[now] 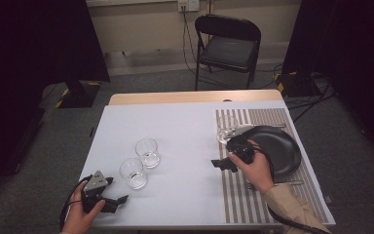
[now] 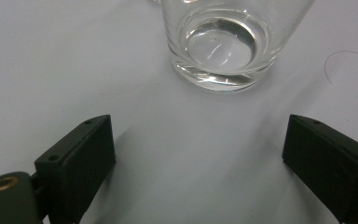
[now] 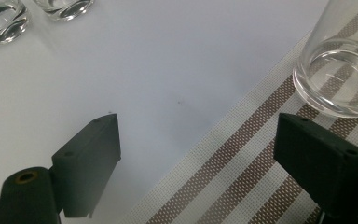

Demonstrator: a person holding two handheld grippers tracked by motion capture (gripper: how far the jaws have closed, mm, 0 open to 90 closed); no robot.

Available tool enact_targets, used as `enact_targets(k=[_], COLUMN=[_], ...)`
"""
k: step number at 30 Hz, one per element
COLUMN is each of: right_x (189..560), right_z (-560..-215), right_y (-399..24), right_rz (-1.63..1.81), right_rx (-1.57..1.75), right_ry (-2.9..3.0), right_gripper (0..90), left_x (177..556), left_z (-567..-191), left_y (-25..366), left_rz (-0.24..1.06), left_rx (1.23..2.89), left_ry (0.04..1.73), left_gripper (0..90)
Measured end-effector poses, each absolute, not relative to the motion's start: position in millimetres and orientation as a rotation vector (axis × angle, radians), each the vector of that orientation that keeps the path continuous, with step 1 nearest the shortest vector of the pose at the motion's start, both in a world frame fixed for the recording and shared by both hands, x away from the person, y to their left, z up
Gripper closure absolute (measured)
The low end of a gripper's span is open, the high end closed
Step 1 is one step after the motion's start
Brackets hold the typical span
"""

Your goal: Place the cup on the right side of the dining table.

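Hovering low over the white bench, my left gripper has its fingers spread wide with nothing between them, and the nearer clear, short drinking glass stands just ahead of the gap, upright and untouched. In the high view that glass sits near the front left of the bench, with a second clear glass of the same kind close behind it to the right, the two near each other; I cannot tell whether they touch.

My right gripper is also wide open and holds nothing. It hangs at the left edge of the brown-and-white striped woven placemat, and a third clear glass stands upright on that mat beyond my right-hand finger, apart from it. From above, this glass is just beside the left rim of the round black plate, and some cutlery lies along the mat's front edge, too small to name.

I judge the setting as partly done: one glass is already at its place on the mat, two wait on the bare bench. My left fingers look lined up to move forward and close around the nearer glass, so that grasp is not yet made
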State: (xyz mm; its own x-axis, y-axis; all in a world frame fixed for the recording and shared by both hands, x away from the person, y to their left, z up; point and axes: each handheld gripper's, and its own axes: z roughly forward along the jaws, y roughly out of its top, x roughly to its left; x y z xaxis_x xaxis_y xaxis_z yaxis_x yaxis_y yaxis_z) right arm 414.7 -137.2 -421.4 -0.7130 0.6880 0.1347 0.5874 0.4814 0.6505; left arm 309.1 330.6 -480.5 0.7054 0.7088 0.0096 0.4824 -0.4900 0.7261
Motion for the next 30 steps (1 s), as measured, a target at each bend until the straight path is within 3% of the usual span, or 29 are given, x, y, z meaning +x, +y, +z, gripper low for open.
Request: enact_targets(k=[30], right_x=[398.5], right_z=[-432.5], right_y=[-140.1], right_rz=[1.053], right_rx=[1.099], right_ry=[2.625], right_gripper=[14.0], left_x=[309.0], left_z=[-480.5], left_y=[330.6], left_rz=[0.402], left_rx=[2.186], left_ry=[0.903], left_gripper=[8.3])
